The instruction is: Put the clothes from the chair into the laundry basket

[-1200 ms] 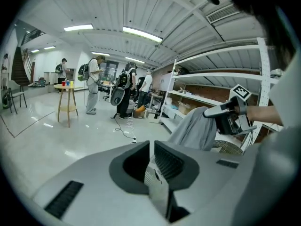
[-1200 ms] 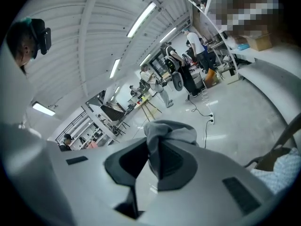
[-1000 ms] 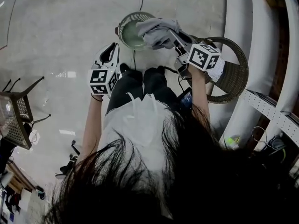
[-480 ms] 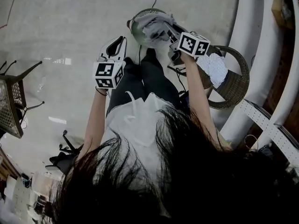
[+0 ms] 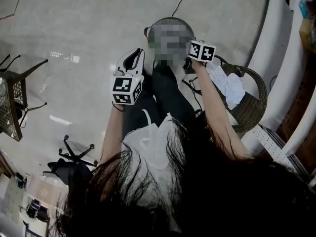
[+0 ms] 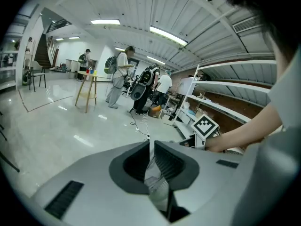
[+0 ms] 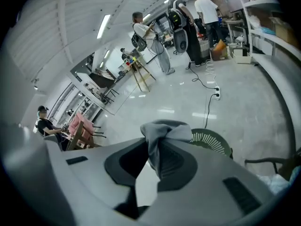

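Note:
A grey garment (image 7: 164,132) hangs bunched from my right gripper (image 7: 157,142), whose jaws are shut on it. Just beyond it stands the round green laundry basket (image 7: 214,142). In the head view the basket's rim (image 5: 170,19) shows above a mosaic patch that hides the garment and the right jaws; the right gripper's marker cube (image 5: 201,50) sits at its right edge. My left gripper (image 5: 132,59) hovers left of the basket, jaws together with nothing held (image 6: 151,145). A white garment (image 5: 228,85) lies on the wicker chair (image 5: 254,102).
The person's dark-trousered legs (image 5: 165,95) stand right before the basket. A cable (image 5: 180,1) runs across the shiny floor behind it. White shelving (image 5: 276,43) curves along the right. A metal chair (image 5: 12,102) stands far left. Several people (image 6: 120,74) are at the room's far end.
The right gripper has gone down with the grey garment over the basket. The left gripper has drifted closer to the basket's left side. The white garment still lies on the wicker chair.

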The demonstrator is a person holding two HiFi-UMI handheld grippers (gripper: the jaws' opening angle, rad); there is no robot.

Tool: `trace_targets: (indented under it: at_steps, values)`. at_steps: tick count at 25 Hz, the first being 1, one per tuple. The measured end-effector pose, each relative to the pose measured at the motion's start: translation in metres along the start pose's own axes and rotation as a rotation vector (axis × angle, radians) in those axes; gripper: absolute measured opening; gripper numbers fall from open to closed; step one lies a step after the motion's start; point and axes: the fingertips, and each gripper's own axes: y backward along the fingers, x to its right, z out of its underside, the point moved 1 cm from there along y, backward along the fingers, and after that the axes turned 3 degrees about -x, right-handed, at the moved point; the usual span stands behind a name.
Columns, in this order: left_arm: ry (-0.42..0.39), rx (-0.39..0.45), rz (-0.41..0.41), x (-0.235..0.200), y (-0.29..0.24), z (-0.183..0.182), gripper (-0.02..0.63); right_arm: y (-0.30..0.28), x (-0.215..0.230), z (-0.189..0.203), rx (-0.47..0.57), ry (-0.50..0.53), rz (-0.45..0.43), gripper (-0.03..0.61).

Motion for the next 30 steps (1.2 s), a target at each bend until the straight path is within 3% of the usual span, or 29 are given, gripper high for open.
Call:
trace_targets:
  at_steps: [10, 25, 26, 28, 30]
  values:
    - [0.038, -0.093, -0.060, -0.016, -0.072, 0.039, 0.043, -0.082, 0.062, 0.017, -0.181, 0.111, 0.053, 0.059]
    - [-0.063, -0.243, -0.039, -0.025, -0.154, 0.076, 0.043, -0.165, 0.129, 0.035, -0.349, 0.430, 0.149, 0.064]
    - [-0.068, -0.247, -0.036, -0.025, -0.156, 0.076, 0.043, -0.167, 0.131, 0.036, -0.364, 0.437, 0.149, 0.087]
    - [-0.075, -0.250, -0.031, -0.022, -0.158, 0.075, 0.043, -0.169, 0.133, 0.039, -0.401, 0.442, 0.143, 0.192]
    - [-0.078, -0.252, -0.026, -0.020, -0.158, 0.074, 0.043, -0.167, 0.134, 0.040, -0.416, 0.454, 0.140, 0.192]
